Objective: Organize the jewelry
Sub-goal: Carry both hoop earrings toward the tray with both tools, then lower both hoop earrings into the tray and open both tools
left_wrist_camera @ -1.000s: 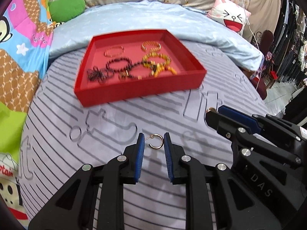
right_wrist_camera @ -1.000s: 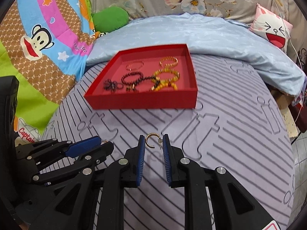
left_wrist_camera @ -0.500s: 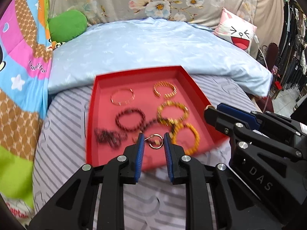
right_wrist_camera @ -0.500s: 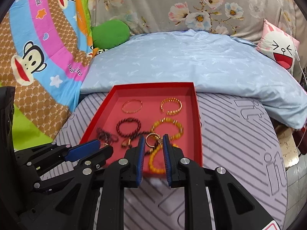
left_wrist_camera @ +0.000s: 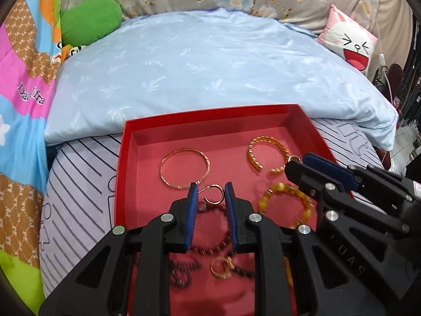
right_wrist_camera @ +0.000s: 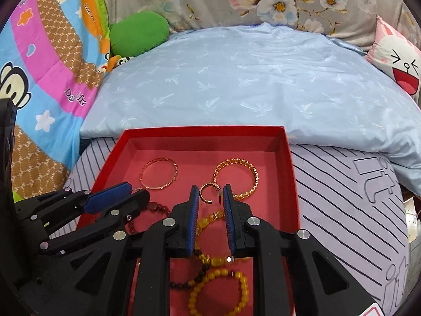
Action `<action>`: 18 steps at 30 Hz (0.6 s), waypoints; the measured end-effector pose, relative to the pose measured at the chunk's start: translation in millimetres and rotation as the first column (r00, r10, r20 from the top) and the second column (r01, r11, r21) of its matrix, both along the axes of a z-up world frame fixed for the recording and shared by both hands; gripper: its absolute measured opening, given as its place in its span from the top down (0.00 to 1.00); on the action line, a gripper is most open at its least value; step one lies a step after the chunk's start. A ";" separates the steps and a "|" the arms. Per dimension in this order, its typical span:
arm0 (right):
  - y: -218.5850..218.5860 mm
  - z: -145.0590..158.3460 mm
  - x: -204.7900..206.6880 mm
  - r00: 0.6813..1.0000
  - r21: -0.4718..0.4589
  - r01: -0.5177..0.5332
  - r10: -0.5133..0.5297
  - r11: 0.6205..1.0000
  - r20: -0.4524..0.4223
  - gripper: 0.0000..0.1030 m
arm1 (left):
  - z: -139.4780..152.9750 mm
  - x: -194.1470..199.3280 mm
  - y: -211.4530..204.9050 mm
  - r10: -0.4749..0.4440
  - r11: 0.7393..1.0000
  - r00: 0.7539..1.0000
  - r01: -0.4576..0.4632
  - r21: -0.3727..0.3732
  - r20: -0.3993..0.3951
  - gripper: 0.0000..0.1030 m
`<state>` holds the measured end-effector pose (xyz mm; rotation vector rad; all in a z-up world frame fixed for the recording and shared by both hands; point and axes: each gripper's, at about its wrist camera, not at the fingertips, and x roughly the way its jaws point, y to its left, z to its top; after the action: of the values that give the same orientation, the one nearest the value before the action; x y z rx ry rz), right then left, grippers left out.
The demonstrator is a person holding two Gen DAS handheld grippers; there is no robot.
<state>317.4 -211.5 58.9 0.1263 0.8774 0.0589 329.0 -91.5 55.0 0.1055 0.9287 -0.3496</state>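
A red tray (left_wrist_camera: 119, 163) (right_wrist_camera: 292, 173) lies on the striped bed and holds several bracelets: a thin gold bangle (left_wrist_camera: 184, 168) (right_wrist_camera: 158, 173), an open gold cuff (left_wrist_camera: 265, 155) (right_wrist_camera: 236, 176), yellow bead bracelets (left_wrist_camera: 285, 202) (right_wrist_camera: 219, 292) and dark bead bracelets (left_wrist_camera: 210, 250). My left gripper (left_wrist_camera: 210, 197) is shut on a gold hoop earring (left_wrist_camera: 213, 194) and holds it over the tray. My right gripper (right_wrist_camera: 210, 196) is shut on a second gold hoop earring (right_wrist_camera: 208, 192) over the tray. Each gripper shows in the other's view.
A light blue quilt (left_wrist_camera: 210, 63) is bunched just behind the tray. A green cushion (left_wrist_camera: 89, 18) lies at the back left, a pink face pillow (left_wrist_camera: 350, 44) at the back right. A small gold ring (left_wrist_camera: 221, 266) lies in the tray's near part.
Both grippers have carried their hoop earrings forward from above the striped bedsheet to over the red tray. Both stay shut on the earrings.
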 end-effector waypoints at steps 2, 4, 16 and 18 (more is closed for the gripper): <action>0.6 -7.1 8.6 1.000 0.001 -0.002 0.002 1.000 -0.018 0.83 | -6.5 10.4 0.7 0.013 1.000 1.000 -0.013 -0.003 -0.025 0.80; 1.2 -11.9 15.1 0.999 0.004 -0.004 0.005 1.000 -0.037 0.83 | -10.3 18.1 1.2 0.023 1.000 0.999 -0.024 -0.008 -0.042 0.80; -1.0 -17.4 22.0 0.998 0.013 -0.003 0.004 1.000 -0.062 0.81 | -15.9 26.7 1.2 0.016 0.999 0.998 -0.018 -0.029 -0.063 0.81; -0.6 -16.6 21.7 0.998 0.011 -0.002 0.003 1.000 -0.060 0.81 | -15.9 27.2 0.9 0.014 0.999 0.998 -0.016 -0.029 -0.063 0.80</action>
<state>339.1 -212.1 42.2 0.1378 0.9376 0.0621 356.2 -90.5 39.1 0.0608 0.9859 -0.3541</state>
